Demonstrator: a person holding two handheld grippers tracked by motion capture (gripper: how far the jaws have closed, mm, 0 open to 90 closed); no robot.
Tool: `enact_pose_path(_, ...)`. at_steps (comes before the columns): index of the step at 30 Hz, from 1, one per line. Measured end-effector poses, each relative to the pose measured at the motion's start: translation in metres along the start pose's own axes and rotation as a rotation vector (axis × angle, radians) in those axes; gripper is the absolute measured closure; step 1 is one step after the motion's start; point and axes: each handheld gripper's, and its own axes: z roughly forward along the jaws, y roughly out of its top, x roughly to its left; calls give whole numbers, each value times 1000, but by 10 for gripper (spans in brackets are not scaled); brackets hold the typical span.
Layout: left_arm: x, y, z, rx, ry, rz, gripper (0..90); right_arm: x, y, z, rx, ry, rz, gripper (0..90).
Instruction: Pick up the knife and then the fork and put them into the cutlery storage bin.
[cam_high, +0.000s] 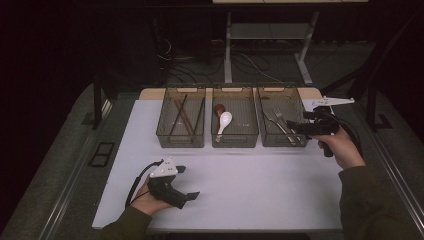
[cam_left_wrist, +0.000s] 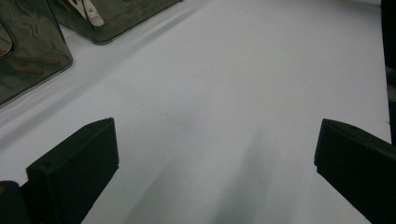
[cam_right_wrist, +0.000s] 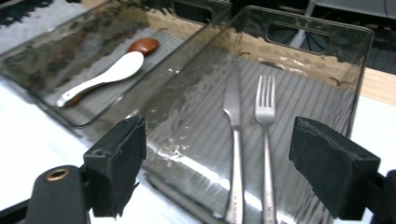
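Work in hand: sorting cutlery into three smoky clear bins set in a row at the far edge of the desk (cam_high: 240, 175).
Right gripper (cam_high: 301, 128): held over the near end of the right bin (cam_high: 262, 116), its jaws spread wide with nothing between them. In the right gripper view the jaws frame the knife and fork from above, so the gripper is apart from both.
Knife (cam_right_wrist: 234, 140): lies flat on the ribbed floor of the right bin, blade toward the far wall, handle toward the near one.
Fork (cam_right_wrist: 265, 140): lies just beside the knife, parallel to it, tines pointing the same way. The two sit lengthwise because the bin is long and narrow.
Middle bin (cam_high: 216, 120): holds a white spoon (cam_high: 223, 122) and a brown wooden spoon (cam_high: 219, 108), partly overlapping.
Left bin (cam_high: 160, 120): holds dark chopsticks (cam_high: 181, 116) laid lengthwise; one kind of utensil per bin seems to be the rule.
Left gripper (cam_high: 186, 183): rests low near the front left of the desk, jaws spread and empty, over bare white surface. It appears parked out of the way while the right hand works.
Judgement: the metal pieces are already in their bin, and I see no loose utensil on the desk.
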Motion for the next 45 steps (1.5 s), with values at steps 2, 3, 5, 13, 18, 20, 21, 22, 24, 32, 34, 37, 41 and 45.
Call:
enact_pose_path(2,0,0,0,2,-1,4,0,4,-3,-3,-6,11,-8,191)
enact_pose_path(3,0,0,-1,5,-1,10,0,6,-4,-5,-8,16,-11,191)
enact_pose_path(5,0,0,-1,2,-3,9,0,11,-9,-8,-15,26,-20,191)
enact_pose_path(13,0,0,-2,-2,-4,8,0,26,-32,-16,-27,69,-37,186)
enact_pose_path(18,0,0,-3,-1,-1,9,0,37,-51,-18,-12,102,-63,186)
enact_pose_path(20,0,0,-3,0,-1,10,0,42,-57,-19,-15,123,-70,186)
enact_pose_path(21,0,0,-3,0,0,11,0,44,-61,-20,-18,127,-80,186)
enact_pose_path(22,0,0,-3,0,0,10,0,46,-63,-20,-17,133,-85,186)
enact_pose_path(24,0,0,-3,-1,0,9,0,50,-68,-21,-19,143,-98,186)
enact_pose_path(32,0,0,-4,1,0,15,0,64,-93,-25,-14,200,-115,186)
enact_pose_path(34,0,0,-3,-2,0,15,0,68,-98,-26,-6,208,-119,186)
enact_pose_path(37,0,0,-3,0,2,16,0,73,-106,-28,-5,216,-121,186)
enact_pose_path(41,-1,0,-3,-1,3,14,0,77,-114,-32,-1,225,-129,186)
enact_pose_path(45,-2,0,-4,-1,1,12,0,81,-121,-35,-4,239,-123,186)
